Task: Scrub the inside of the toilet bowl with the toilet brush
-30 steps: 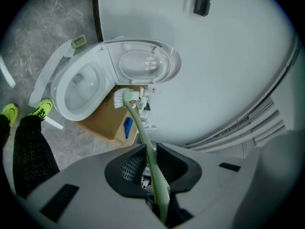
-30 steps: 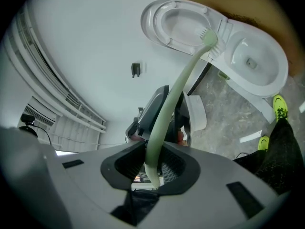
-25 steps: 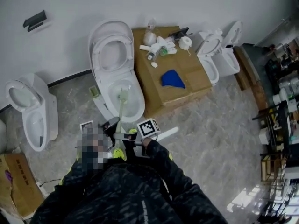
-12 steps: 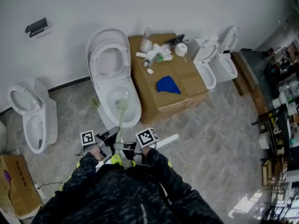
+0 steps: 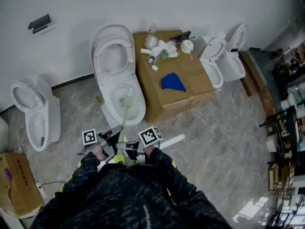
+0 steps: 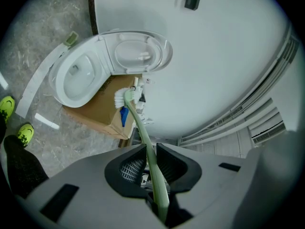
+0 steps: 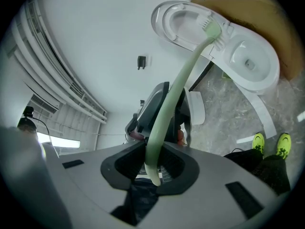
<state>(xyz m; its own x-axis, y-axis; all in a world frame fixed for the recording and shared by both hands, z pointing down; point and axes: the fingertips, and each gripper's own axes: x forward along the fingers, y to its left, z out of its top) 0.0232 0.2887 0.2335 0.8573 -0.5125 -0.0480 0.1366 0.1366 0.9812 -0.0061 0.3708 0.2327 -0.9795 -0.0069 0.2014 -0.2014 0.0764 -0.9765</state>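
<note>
The left gripper (image 5: 114, 135) and right gripper (image 5: 128, 149) both clench their fingers on the toilet brush (image 5: 124, 117). Its head is over the toilet bowl (image 5: 142, 107). A cardboard box (image 5: 195, 80) crowds one side, and there is open floor (image 5: 71, 106) on the other.

Toilets: three. The middle toilet (image 5: 114, 56), a second toilet (image 5: 35, 113) to its left, a third toilet (image 5: 220, 56) to its right.
Toilet brush (image 5: 124, 120): one, head over the middle toilet's bowl.
Grippers: two, left gripper (image 6: 147, 151) and right gripper (image 7: 155, 151).
Cardboard boxes: two. A large box (image 5: 190, 80) just right of the middle toilet, a smaller box (image 5: 16, 185) well to its left.
Blue cloth (image 5: 173, 82): one, on the large box.
Pile of bottles and rolls (image 5: 164, 46) on the large box: too jumbled to count.
Black wall fixture (image 5: 39, 23): one, left of the middle toilet.
Neon-yellow shoes (image 7: 258, 140): two.
</note>
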